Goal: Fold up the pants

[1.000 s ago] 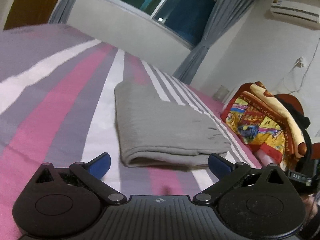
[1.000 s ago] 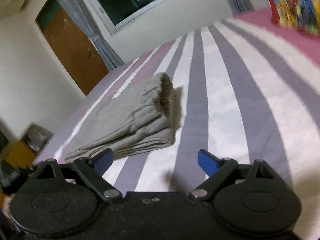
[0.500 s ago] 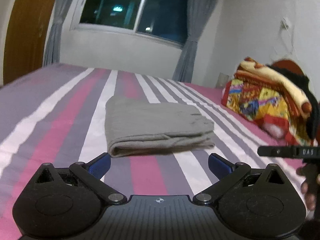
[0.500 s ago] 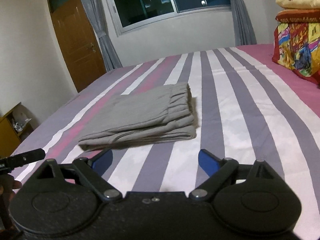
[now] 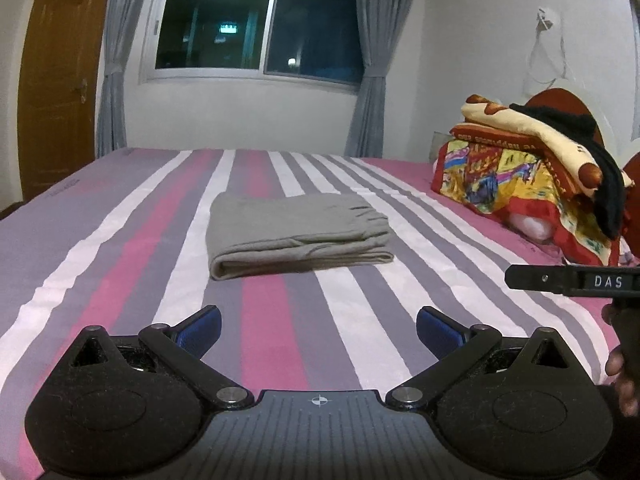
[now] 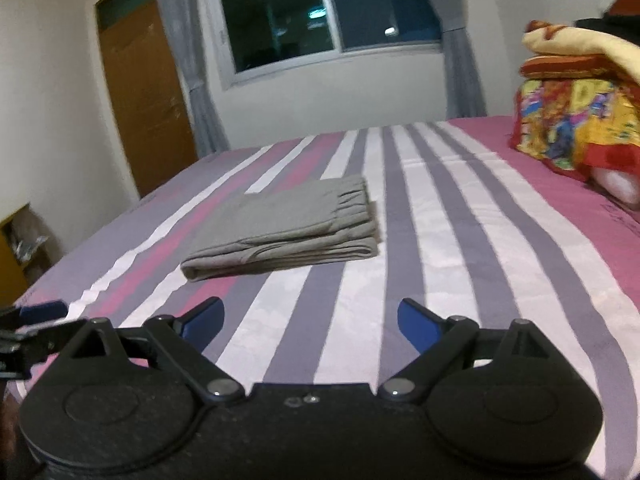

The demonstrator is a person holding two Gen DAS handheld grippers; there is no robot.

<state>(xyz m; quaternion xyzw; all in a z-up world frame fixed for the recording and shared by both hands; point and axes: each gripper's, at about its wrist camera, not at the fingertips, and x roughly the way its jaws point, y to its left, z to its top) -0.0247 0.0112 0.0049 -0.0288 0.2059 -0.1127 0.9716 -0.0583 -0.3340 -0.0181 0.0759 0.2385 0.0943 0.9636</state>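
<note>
Since a second ago both grippers have drawn back from the pants and levelled out; the garment, which then filled the near foreground of each view at a tilt, now sits smaller and farther off. The grey pants (image 5: 298, 236) lie folded into a flat rectangle near the middle of the striped bedspread (image 5: 120, 264); the folded edge faces the cameras, the gathered waistband lies on the right-hand side, and how many layers the stack holds cannot be counted. The left gripper (image 5: 318, 330) hangs above the bedspread, well apart from the pants, its blue-padded fingers (image 5: 200, 328) spread wide with nothing between them; the right gripper (image 6: 310, 322) does the same, jaws wide and empty. In the left wrist view part of the right gripper's body enters at the right edge as a black bar marked "DAS"; the hand holding it is cut off by the frame and mostly dark. In the right wrist view a blue pad and black linkage of the left gripper show at the left edge, partly hidden behind the right gripper's own housing. The right wrist view is slightly blurred, so fabric detail there is soft. A pile of colourful blankets (image 5: 528, 176) sits at the far right of the bed, with a dark cloth draped over it; its right side runs out of frame. Behind are a dark window (image 5: 256, 20), grey curtains and a wooden door (image 6: 140, 96).
</note>
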